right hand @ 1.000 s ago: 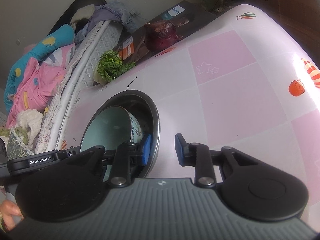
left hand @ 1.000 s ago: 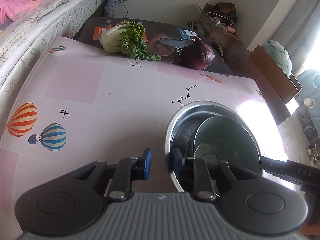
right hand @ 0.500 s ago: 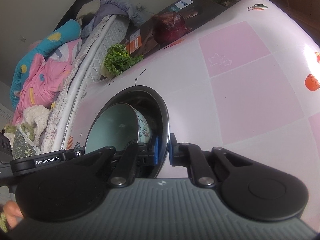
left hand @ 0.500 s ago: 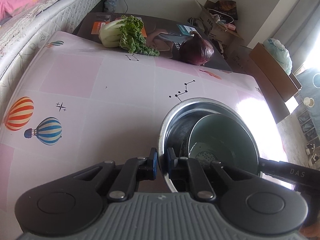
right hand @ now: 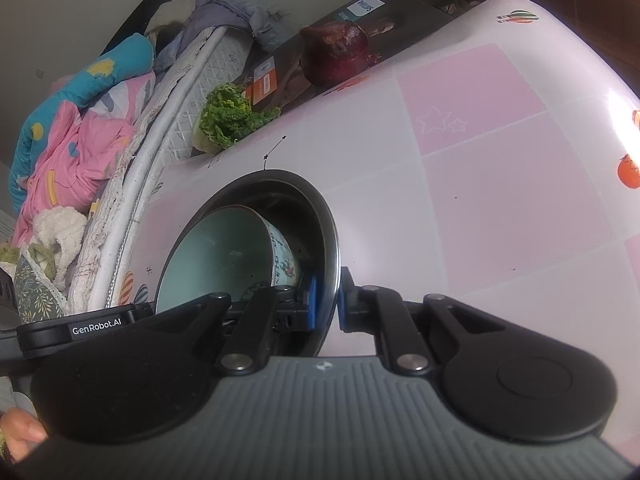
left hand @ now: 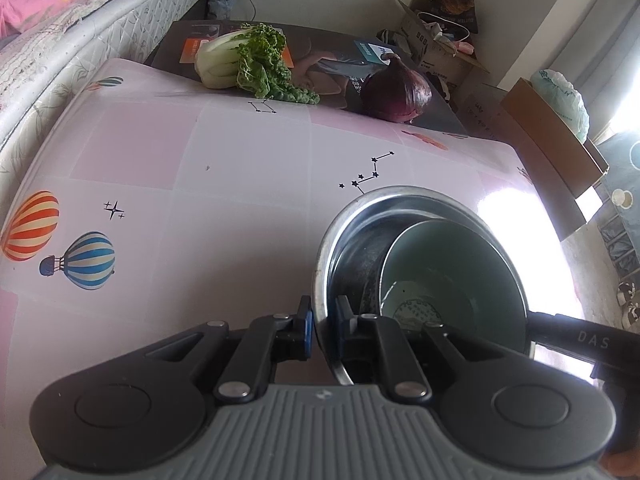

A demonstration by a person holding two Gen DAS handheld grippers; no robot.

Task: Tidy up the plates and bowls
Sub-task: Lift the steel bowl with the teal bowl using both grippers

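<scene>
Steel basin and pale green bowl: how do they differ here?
The shiny round steel basin is larger and holds the pale green ceramic bowl, which leans tilted inside. Both grippers, left and right, clamp the basin's rim; neither grips the bowl. Both are round, open vessels.

Blown-out window glare (right side), fisheye-bent edges

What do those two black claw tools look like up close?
The left gripper and the right gripper match: grey ribbed body, black hinged arms with silver rivets and round caps, fingers tipped with blue pads. White lettering reads GenRobot.AI on one side bar, DAS on the other. No cables show.
</scene>
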